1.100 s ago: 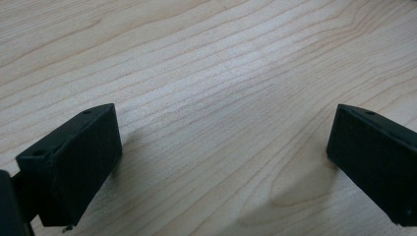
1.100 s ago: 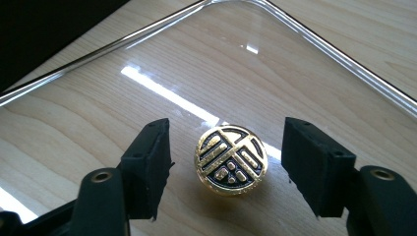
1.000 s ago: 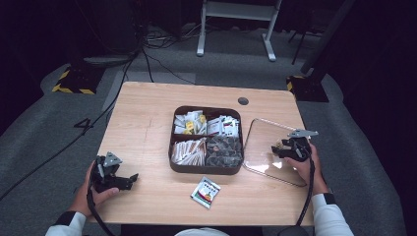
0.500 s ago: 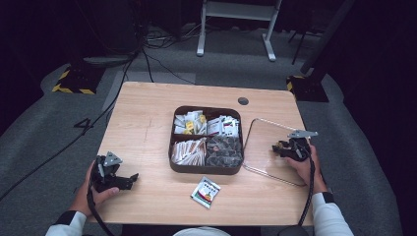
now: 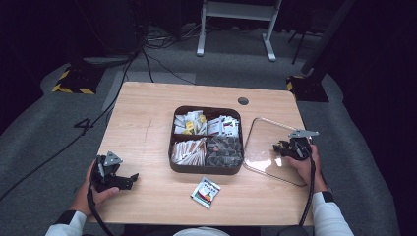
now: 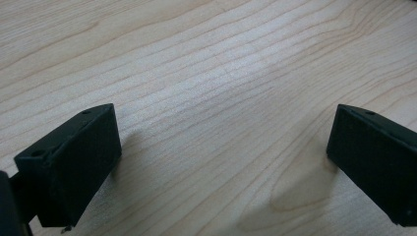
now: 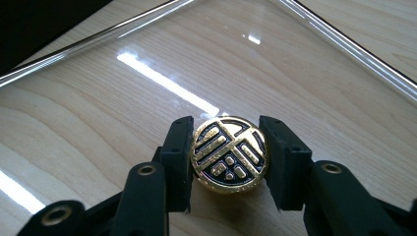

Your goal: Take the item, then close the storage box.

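A clear square lid [image 5: 265, 142] lies on the table just right of a dark four-compartment box [image 5: 205, 170]. The lid carries a round gold-and-black knob [image 7: 229, 156], and my right gripper [image 7: 227, 147] is shut on that knob, one jaw on each side. In the high view the right gripper [image 5: 284, 148] sits over the lid's right half. Several packets and sachets fill the box. My left gripper [image 5: 124, 180] rests open at the table's front left, with bare wood between its jaws in the left gripper view [image 6: 221, 152].
One green-and-white packet [image 5: 205, 192] lies loose on the wooden table [image 5: 147, 118] just in front of the box. A small dark round grommet [image 5: 243, 101] sits near the far edge. Cables and stand legs [image 5: 236, 29] are on the floor beyond.
The glare on the lid has shifted, as if its tilt changed slightly. Both hands and grippers have stayed almost where they were.
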